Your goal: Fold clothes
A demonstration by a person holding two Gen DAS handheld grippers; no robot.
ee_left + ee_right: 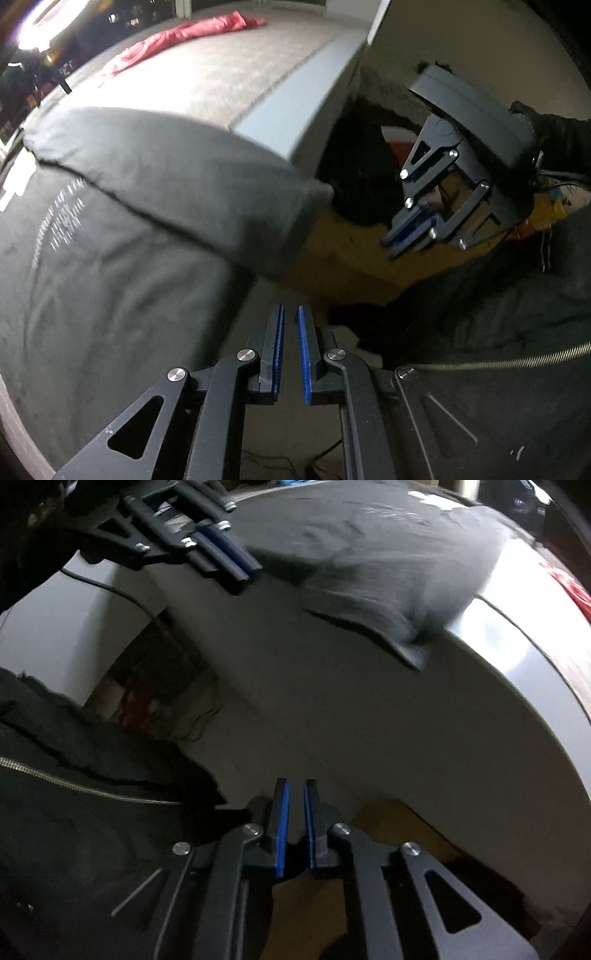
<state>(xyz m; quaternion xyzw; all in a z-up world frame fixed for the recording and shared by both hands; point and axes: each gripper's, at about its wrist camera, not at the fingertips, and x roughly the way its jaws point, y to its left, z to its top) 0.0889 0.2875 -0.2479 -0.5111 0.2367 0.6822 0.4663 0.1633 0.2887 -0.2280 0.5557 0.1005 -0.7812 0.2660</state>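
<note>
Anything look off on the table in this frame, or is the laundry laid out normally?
One oddity: the dark shirt has a sleeve hanging over the table edge. A red garment lies bunched at the far side.

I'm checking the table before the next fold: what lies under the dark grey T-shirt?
Under the dark grey T-shirt only the grey-topped table shows, at its edges. Whatever lies beneath its middle is covered.
</note>
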